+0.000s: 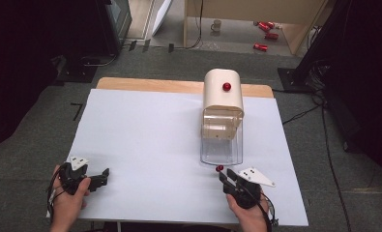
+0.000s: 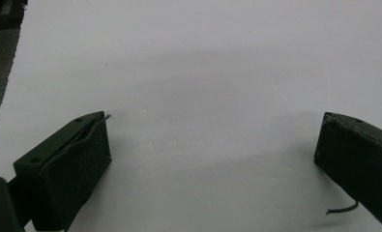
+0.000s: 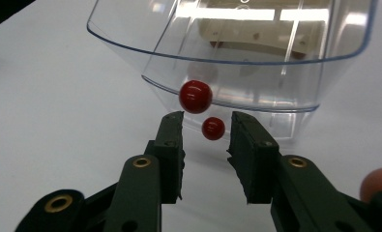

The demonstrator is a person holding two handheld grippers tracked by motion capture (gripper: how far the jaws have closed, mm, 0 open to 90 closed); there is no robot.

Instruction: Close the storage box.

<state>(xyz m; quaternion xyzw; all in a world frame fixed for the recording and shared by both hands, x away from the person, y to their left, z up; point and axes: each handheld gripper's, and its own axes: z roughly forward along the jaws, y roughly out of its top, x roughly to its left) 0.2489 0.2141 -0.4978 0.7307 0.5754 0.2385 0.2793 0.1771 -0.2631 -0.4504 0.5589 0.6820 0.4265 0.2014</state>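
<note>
A cream machine point(image 1: 221, 99) with a red knob point(image 1: 226, 87) stands at the table's far right, with a clear plastic bin point(image 1: 221, 147) at its front. A small red ball point(image 1: 220, 168) lies just before the bin. My right gripper point(image 1: 226, 174) points at it from below. In the right gripper view the jaws point(image 3: 207, 118) stand a narrow gap apart and press on nothing. A red ball point(image 3: 196, 96) shows against the bin wall point(image 3: 275, 82), and a smaller one point(image 3: 213, 128) lies beyond the tips; whether one is a reflection I cannot tell. My left gripper point(image 1: 103, 176) point(image 2: 215, 118) rests wide open.
A white sheet point(image 1: 145, 140) covers the table, with a wooden strip point(image 1: 150, 85) bare at the far edge. Beyond the table, red cans point(image 1: 261, 47) and a mug point(image 1: 216, 25) sit on the floor. Dark stands flank both sides.
</note>
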